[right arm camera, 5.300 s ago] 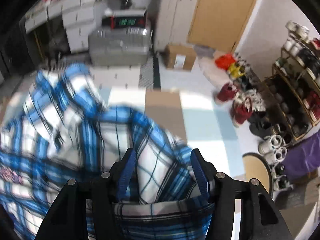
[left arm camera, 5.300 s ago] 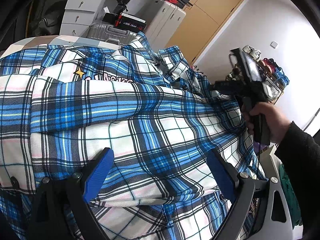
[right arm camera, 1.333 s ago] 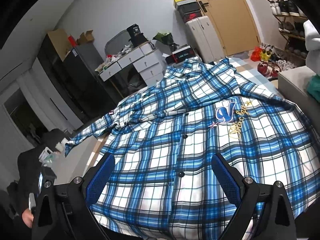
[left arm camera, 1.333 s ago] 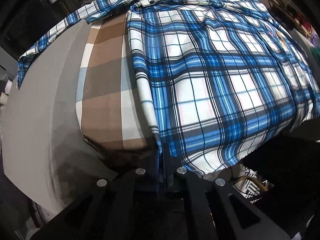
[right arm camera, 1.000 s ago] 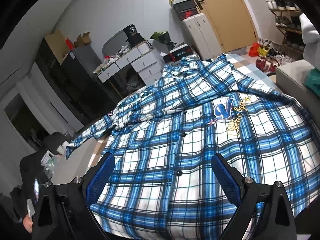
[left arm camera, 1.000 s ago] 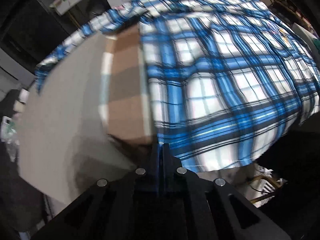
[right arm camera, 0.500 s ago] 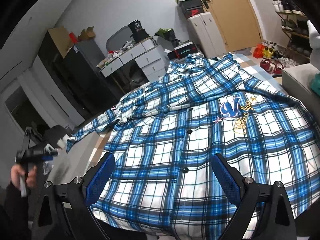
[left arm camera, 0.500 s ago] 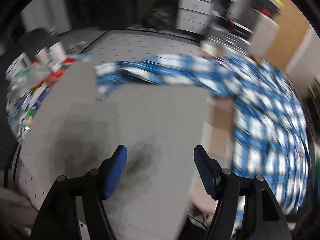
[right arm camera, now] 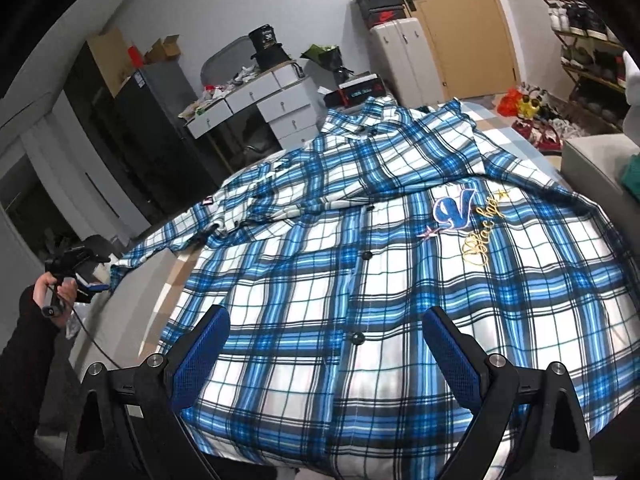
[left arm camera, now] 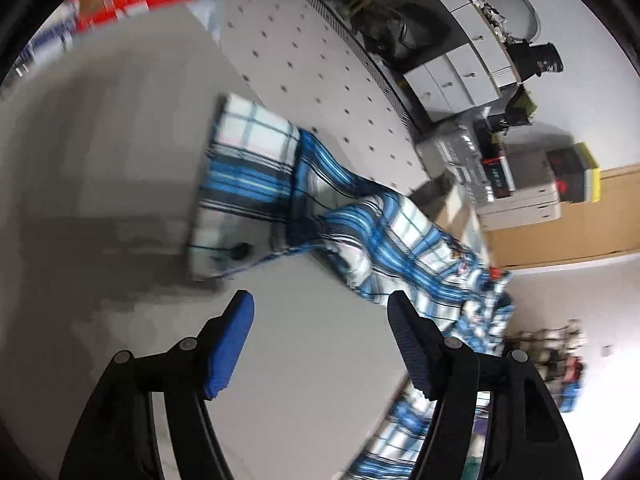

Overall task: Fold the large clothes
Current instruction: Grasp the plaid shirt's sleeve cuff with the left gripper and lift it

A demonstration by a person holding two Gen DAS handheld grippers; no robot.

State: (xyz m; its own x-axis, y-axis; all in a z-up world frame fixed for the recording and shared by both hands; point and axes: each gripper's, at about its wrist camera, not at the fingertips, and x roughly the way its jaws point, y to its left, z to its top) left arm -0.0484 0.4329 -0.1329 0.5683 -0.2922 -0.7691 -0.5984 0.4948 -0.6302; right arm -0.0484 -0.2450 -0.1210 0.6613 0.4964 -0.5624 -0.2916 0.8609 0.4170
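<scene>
Left wrist view: steep downward, near sleeve. Right wrist view: shallower, over shirt. Shared: sleeve.

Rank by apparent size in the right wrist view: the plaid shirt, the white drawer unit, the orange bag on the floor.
1. plaid shirt, fills most of the view, though nearest the camera.
2. white drawer unit, farther back, so its true size is unsure.
3. orange bag, smallest.

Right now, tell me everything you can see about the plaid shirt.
The plaid shirt is blue, white and black checked woven cloth, buttoned down the front with dark buttons, an embroidered blue V and gold script on the chest. It lies face up, spread flat, collar at the far end. One sleeve stretches out sideways onto the grey surface. Neither gripper touches it.
</scene>
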